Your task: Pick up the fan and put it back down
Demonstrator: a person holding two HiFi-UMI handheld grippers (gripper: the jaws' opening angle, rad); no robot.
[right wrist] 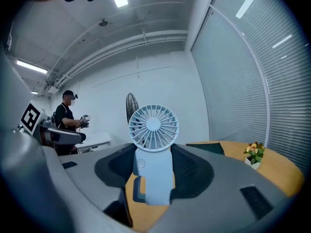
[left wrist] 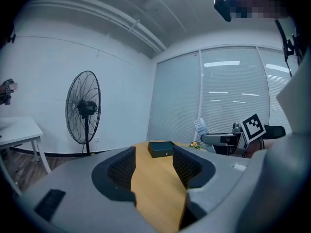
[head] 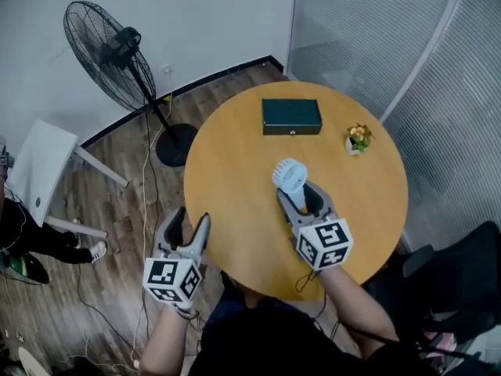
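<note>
Head view: looks steeply down on a round tabletop (head: pixel 235 163) of smooth, honey-coloured wood, ringed by a floor (head: pixel 117 233) of darker planks. Finds the handheld fan (head: pixel 290 175) just right of the tabletop's middle, toward the near edge, clamped by its handle in the right gripper (head: pixel 302 200). Cannot tell there whether the foot touches the wood.

Right gripper view: shows the handheld fan upright and face-on. Pale blue-white matte plastic, with a flat round cage of thin radial spokes around a small hub. Below that, a slab-like handle with rounded corners and one small round button (near its top). Shows both black, mesh-textured pads pressed against the handle's flanks.

Left gripper view: shows the left gripper (left wrist: pixel 154 159) with jaws apart and only bare wood between them. Same grey moulded shells, same black textured pads. In the head view, hangs off the tabletop's near-left edge, over the planks.

Toward the far edge: a dark green rectangular box (head: pixel 291 117), flat-lidded, with a small pale clasp on its front. Near the right edge: a little white pot of orange and yellow flowers (head: pixel 358 138). Beyond the far-left edge, on the floor: a black pedestal fan (head: pixel 109 49) with a wire cage, thin pole and round flat base. On each gripper, a marker cube (head: pixel 324 244) printed with black-and-white squares (blocky patterns).
</note>
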